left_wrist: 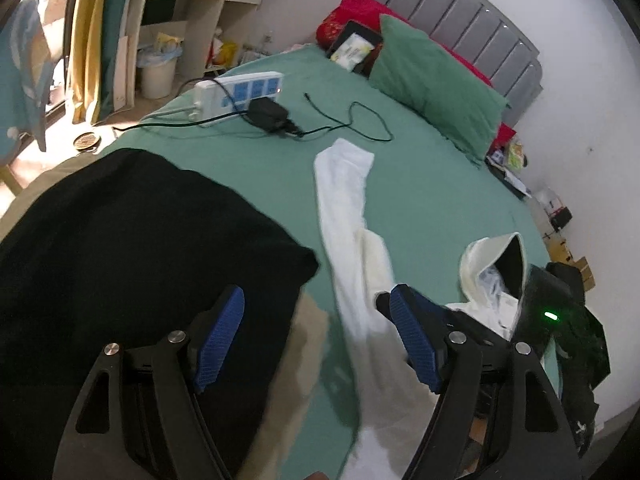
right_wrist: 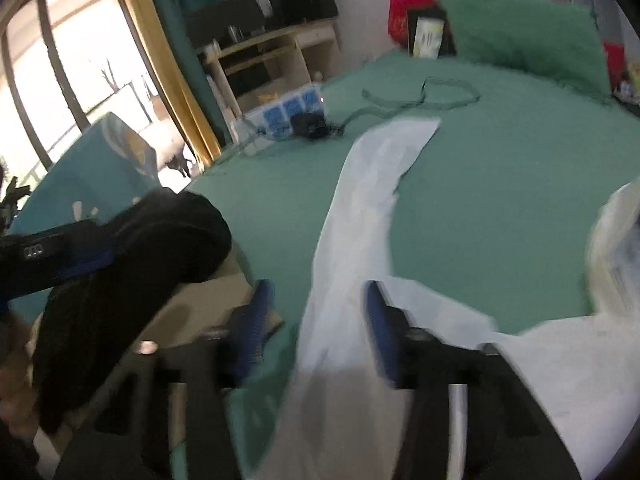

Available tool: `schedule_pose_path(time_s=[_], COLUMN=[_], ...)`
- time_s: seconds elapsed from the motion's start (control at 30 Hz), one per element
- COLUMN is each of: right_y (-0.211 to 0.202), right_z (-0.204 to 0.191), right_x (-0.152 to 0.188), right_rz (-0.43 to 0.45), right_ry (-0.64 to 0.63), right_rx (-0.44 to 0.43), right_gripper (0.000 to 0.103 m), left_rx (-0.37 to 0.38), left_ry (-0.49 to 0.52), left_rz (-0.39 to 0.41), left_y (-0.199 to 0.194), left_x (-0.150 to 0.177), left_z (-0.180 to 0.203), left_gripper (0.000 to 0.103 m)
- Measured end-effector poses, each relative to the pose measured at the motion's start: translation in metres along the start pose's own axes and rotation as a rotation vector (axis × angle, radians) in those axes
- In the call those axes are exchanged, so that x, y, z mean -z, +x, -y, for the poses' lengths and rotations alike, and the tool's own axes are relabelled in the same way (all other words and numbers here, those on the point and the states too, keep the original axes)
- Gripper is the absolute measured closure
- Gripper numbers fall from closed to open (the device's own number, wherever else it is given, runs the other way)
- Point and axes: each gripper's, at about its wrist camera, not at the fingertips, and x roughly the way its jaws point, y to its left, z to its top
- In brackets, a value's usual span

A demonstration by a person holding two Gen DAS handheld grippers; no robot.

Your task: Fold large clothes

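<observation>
A white hooded garment lies on the green bed sheet (left_wrist: 432, 200). Its long sleeve (left_wrist: 344, 200) stretches toward the headboard and its hood (left_wrist: 492, 264) sits at the right. My left gripper (left_wrist: 316, 320) is open and empty, hovering above the sleeve's lower part. My right gripper (right_wrist: 316, 312) is open, low over the same sleeve (right_wrist: 360, 208), with the white body (right_wrist: 560, 368) at its right. A black garment (left_wrist: 132, 248) lies folded at the left; in the right wrist view it (right_wrist: 132, 272) hangs by the left gripper. That view is blurred.
A white power strip (left_wrist: 236, 96) with a black adapter (left_wrist: 268, 114) and cable (left_wrist: 360, 120) lies on the bed. A green pillow (left_wrist: 432, 80), red pillow (left_wrist: 352, 12) and a book (left_wrist: 352, 48) sit by the grey headboard (left_wrist: 460, 4). Desk (left_wrist: 192, 8) and bin (left_wrist: 158, 72) stand beyond.
</observation>
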Motion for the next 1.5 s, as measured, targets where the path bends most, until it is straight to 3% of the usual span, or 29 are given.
schedule_pose_path(time_s=[0.13, 0.17, 0.2, 0.23, 0.33, 0.4, 0.57, 0.67, 0.8, 0.87, 0.93, 0.97, 1.0, 1.1, 1.2, 1.27, 1.5], right_y=[0.039, 0.043, 0.044, 0.041, 0.016, -0.013, -0.088, -0.119, -0.13, -0.137, -0.146, -0.149, -0.15, -0.139, -0.106, -0.078, 0.027], right_z=[-0.006, -0.005, -0.003, 0.0, 0.013, 0.017, 0.017, 0.015, 0.025, 0.031, 0.037, 0.041, 0.045, 0.054, 0.062, 0.068, 0.085], right_x=[0.01, 0.013, 0.014, 0.017, 0.02, 0.024, 0.048, 0.078, 0.127, 0.139, 0.135, 0.129, 0.117, 0.074, 0.035, 0.013, -0.029], right_rz=[-0.104, -0.125, -0.132, -0.127, -0.085, -0.054, -0.026, -0.095, -0.263, -0.283, -0.232, -0.212, -0.186, -0.095, -0.08, -0.092, -0.215], right_ry=[0.011, 0.01, 0.007, -0.001, 0.017, -0.01, -0.036, -0.031, 0.006, 0.009, 0.009, 0.013, 0.016, -0.004, 0.001, -0.005, -0.069], right_rx=[0.018, 0.02, 0.028, 0.06, 0.08, 0.127, 0.154, 0.157, 0.165, 0.158, 0.17, 0.175, 0.175, 0.15, 0.116, 0.057, 0.011], right_gripper=[0.069, 0.08, 0.099, 0.101, 0.101, 0.101, 0.101, 0.1, 0.099, 0.093, 0.07, 0.049, 0.037, 0.035, 0.035, 0.035, 0.035], left_rx=[0.028, 0.024, 0.011, 0.001, -0.003, 0.006, 0.012, 0.028, 0.02, 0.009, 0.003, 0.002, 0.002, 0.006, -0.001, -0.012, -0.034], left_ry=[-0.033, -0.028, -0.013, -0.001, 0.029, 0.034, 0.071, 0.088, 0.109, 0.115, 0.111, 0.106, 0.099, 0.095, 0.094, 0.092, 0.102], left_rz=[-0.003, -0.004, -0.007, -0.006, -0.007, -0.011, -0.036, -0.077, -0.111, -0.11, -0.1, -0.098, -0.095, -0.086, -0.094, -0.108, -0.128], left_y=[-0.001, -0.001, 0.0, 0.001, 0.002, 0.003, 0.011, 0.021, 0.032, 0.034, 0.032, 0.032, 0.032, 0.032, 0.039, 0.044, 0.054], left_x=[-0.002, -0.002, -0.001, -0.001, 0.002, 0.003, 0.014, 0.025, 0.038, 0.042, 0.042, 0.041, 0.04, 0.034, 0.03, 0.029, 0.029], left_z=[-0.008, -0.007, -0.004, -0.002, 0.006, 0.01, 0.029, 0.04, 0.051, 0.053, 0.053, 0.053, 0.053, 0.053, 0.051, 0.048, 0.041], left_gripper=[0.025, 0.025, 0.025, 0.025, 0.025, 0.025, 0.025, 0.025, 0.025, 0.025, 0.025, 0.025, 0.025, 0.025, 0.025, 0.025, 0.025])
